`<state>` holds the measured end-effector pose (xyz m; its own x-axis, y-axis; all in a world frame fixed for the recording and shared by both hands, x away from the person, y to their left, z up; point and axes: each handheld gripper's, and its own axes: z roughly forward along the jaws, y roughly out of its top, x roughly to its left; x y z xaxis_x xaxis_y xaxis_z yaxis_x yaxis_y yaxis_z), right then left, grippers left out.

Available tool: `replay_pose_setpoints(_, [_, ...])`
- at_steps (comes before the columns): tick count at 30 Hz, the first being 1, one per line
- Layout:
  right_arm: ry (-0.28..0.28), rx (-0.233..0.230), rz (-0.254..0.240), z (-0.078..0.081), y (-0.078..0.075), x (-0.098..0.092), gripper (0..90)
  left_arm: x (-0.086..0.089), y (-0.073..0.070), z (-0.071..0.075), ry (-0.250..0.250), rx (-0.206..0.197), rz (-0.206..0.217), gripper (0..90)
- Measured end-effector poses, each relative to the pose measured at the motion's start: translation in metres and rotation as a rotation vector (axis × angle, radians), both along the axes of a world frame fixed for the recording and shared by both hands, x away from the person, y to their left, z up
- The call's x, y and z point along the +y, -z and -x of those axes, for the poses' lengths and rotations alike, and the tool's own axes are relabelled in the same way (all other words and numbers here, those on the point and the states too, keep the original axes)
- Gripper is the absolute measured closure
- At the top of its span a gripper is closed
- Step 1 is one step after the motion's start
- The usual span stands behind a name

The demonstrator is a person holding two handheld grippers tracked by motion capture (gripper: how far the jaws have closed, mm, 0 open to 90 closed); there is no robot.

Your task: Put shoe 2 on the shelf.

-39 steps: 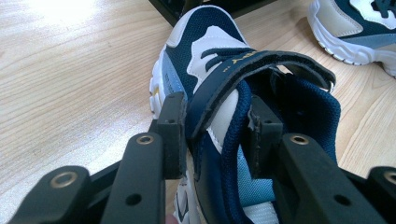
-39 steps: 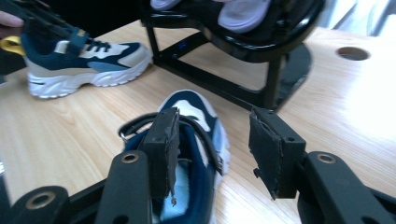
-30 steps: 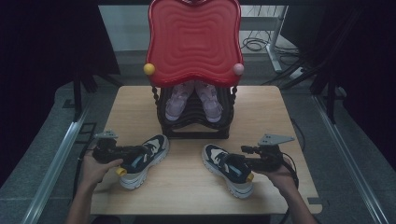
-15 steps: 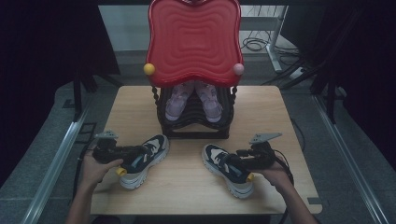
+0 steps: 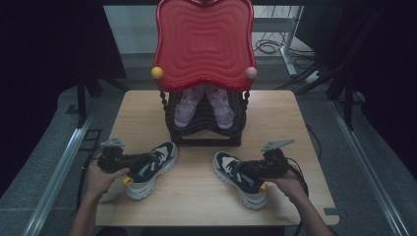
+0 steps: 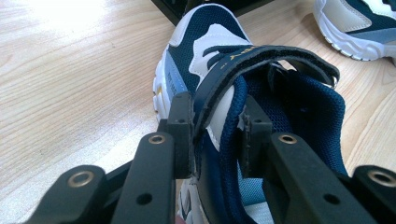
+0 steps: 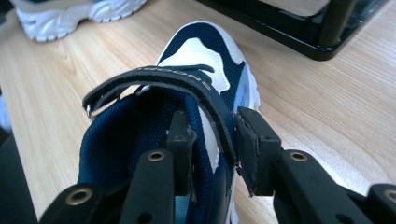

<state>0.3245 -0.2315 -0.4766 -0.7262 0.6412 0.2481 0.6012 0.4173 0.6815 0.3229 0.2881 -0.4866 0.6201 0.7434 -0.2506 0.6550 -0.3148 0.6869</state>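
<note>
- Since the earlier high-view frames, the right gripper (image 5: 252, 169) has slid in from beside the right sneaker (image 5: 239, 178) and now sits over its collar; the left gripper (image 5: 140, 160) and the left sneaker (image 5: 150, 168) stay much as they were.
- At the far middle of the wooden table (image 5: 196, 191) stands a black shoe rack (image 5: 205, 125), the landmark for everything else; a red wavy tray (image 5: 204, 44) tops it, with a yellow ball (image 5: 157, 73) and a pink ball (image 5: 251, 73) at its lower corners.
- Inside the rack, under the tray, a pair of pale pink shoes (image 5: 202, 105) sits side by side, toes toward the person.
- Both sneakers lie on the table in front of the rack, the left one off its left corner, the right one off its right corner, well apart from each other, toes angled toward the rack.
- Each sneaker is navy mesh with white panels, a light blue side patch, a white chunky sole and a dark strap (image 6: 252, 60) arching loosely over the opening.
- In the left gripper view, the jaws straddle the sneaker's side wall and the strap end, one inside the collar and one outside, pinching them.
- In the right gripper view, the jaws close the same way on the right sneaker's strap (image 7: 187, 81) and collar wall.
</note>
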Motion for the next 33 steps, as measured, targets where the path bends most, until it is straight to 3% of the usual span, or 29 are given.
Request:
replay_pose_setpoints(4, [0.025,-0.017,-0.006,0.005,0.0,-0.001,71.1,0.0,0.0,0.002,-0.018,-0.005,0.009,72.6])
replay_pose_setpoints(11, [0.06,-0.05,-0.044,0.014,-0.002,-0.007,72.9,0.0,-0.001,0.01,-0.027,-0.018,0.06,73.2])
replay_pose_setpoints(17, [0.098,-0.052,-0.065,0.017,0.0,-0.015,73.3,0.0,-0.005,0.016,-0.043,-0.043,0.075,73.3])
replay_pose_setpoints(22, [0.109,-0.055,-0.104,0.021,-0.001,-0.02,73.4,0.001,-0.009,0.023,-0.061,-0.064,0.097,73.3])
replay_pose_setpoints(33, [0.194,-0.099,-0.197,0.037,-0.005,-0.039,73.4,0.005,-0.012,0.038,-0.092,-0.089,0.146,73.2])
